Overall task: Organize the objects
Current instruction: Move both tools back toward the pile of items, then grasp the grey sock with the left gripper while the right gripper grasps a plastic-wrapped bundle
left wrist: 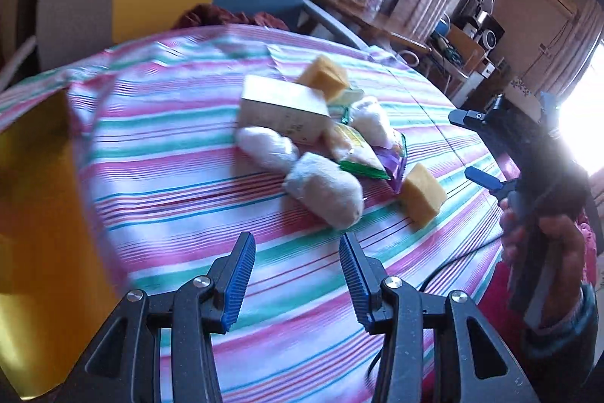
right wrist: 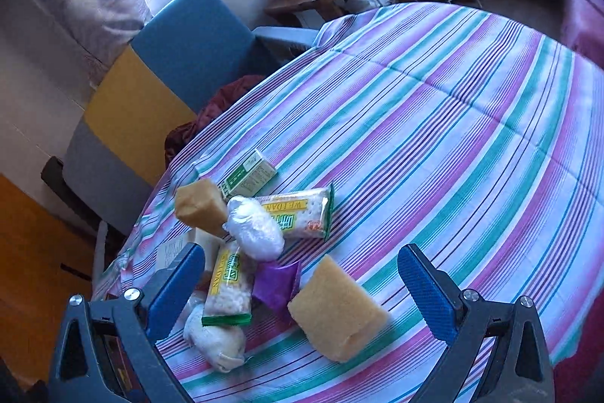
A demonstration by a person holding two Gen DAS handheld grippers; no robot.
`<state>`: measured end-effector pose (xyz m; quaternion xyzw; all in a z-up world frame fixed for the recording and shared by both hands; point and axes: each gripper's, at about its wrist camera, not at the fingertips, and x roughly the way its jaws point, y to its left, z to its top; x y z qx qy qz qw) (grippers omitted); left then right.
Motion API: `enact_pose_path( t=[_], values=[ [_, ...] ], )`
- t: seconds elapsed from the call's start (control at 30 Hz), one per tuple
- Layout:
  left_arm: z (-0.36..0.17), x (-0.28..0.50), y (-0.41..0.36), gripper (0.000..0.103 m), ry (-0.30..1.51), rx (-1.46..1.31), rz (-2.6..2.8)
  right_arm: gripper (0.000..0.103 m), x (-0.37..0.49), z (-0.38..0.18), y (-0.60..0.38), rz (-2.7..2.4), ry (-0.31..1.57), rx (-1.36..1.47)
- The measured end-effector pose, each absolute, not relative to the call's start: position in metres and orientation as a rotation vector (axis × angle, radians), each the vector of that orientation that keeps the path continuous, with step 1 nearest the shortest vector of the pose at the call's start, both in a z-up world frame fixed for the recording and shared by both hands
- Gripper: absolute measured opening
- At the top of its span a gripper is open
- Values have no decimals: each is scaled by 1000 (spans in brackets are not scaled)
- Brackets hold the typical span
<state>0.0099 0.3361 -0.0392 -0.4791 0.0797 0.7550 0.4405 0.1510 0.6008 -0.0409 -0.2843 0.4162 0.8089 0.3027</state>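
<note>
A pile lies on the striped tablecloth: a cream box, two yellow sponges, white wrapped buns, green-edged snack packs and a purple packet. My left gripper is open and empty, short of the pile. My right gripper, held by a hand, is at the pile's right. In the right wrist view the right gripper stands wide open over a sponge, a snack pack and the purple packet, its pads clear of them.
A yellow-orange box stands at the table's left edge. A small green box lies behind the pile. A grey, yellow and blue chair holds a dark red cloth. A cable crosses the near right.
</note>
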Motion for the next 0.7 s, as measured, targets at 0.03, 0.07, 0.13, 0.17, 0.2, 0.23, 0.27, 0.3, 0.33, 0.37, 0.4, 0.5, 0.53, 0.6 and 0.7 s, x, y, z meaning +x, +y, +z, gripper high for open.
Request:
enact_pose_path(
  t=[0.03,0.07,0.13,0.17,0.2,0.23,0.27,0.3,0.33,0.37,0.4,0.5,0.53,0.6,0.7],
  values=[
    [-42,9,342,47,189,-1203,1864,103,148,-42,600,2154,1111,-763],
    [-47,7,351,47,174,-1226,1852,103,147,-42,598,2162,1113,-769],
    [-55,4,364,47,146,-1257,1836,103,145,-42,596,2179,1119,-775],
    [-56,1,367,47,135,-1266,1837,103,144,-42,596,2184,1123,-775],
    [-59,-1,371,47,121,-1280,1839,103,144,-43,595,2189,1129,-776],
    [-63,-5,376,47,100,-1299,1835,103,144,-43,596,2190,1135,-776],
    [-66,-9,380,47,69,-1320,1826,103,144,-43,596,2191,1143,-777],
    [-69,-13,382,50,38,-1335,1822,103,145,-44,596,2193,1152,-777],
    [-72,-17,384,54,-7,-1350,1817,103,145,-45,597,2193,1160,-775],
    [-73,-19,386,58,-29,-1357,1817,103,145,-45,598,2193,1167,-771],
    [-76,-22,389,60,-53,-1370,1819,103,146,-44,598,2193,1173,-766],
    [-85,-29,398,65,-111,-1416,1806,103,147,-44,599,2193,1187,-757],
    [-87,-31,402,67,-121,-1414,1819,103,146,-45,599,2192,1192,-758],
    [-90,-33,412,68,-93,-1398,1839,103,145,-46,599,2193,1198,-767],
    [-102,-35,424,66,-48,-1424,1810,103,141,-48,598,2196,1183,-788]
  ],
)
